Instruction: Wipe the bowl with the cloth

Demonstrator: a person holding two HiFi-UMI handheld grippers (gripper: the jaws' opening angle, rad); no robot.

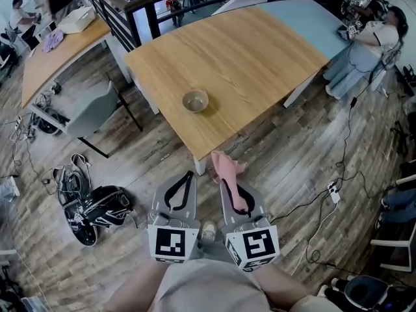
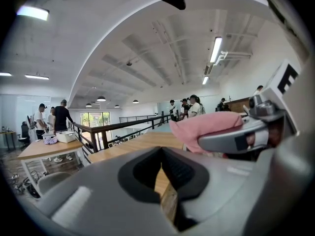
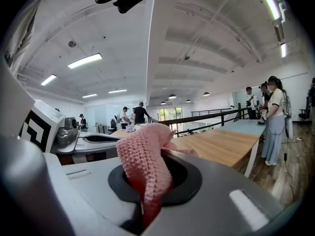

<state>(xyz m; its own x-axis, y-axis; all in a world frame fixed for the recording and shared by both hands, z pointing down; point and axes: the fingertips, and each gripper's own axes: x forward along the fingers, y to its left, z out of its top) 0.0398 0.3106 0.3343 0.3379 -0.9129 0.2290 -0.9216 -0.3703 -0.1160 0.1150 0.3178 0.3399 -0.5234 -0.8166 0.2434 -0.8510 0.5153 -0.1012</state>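
Nearest: left gripper [image 1: 188,175], jaws pressed together, nothing between them. Just beside it, right gripper [image 1: 227,184] pinching a pink knitted cloth [image 1: 228,166]. The cloth bunches out past the jaw tips and drapes back down between them. Both are held above the wood-plank floor [image 1: 305,174], short of the light wooden surface [image 1: 260,57], with the cloth's end near that surface's near corner. Farther on, a small round beige bowl [image 1: 195,101] sits upright on the surface, close to its near edge and well apart from the cloth. Left of it, a grey chair [image 1: 91,112]. Beyond, a black railing [image 1: 133,28] and people [image 1: 377,34] standing farther off.
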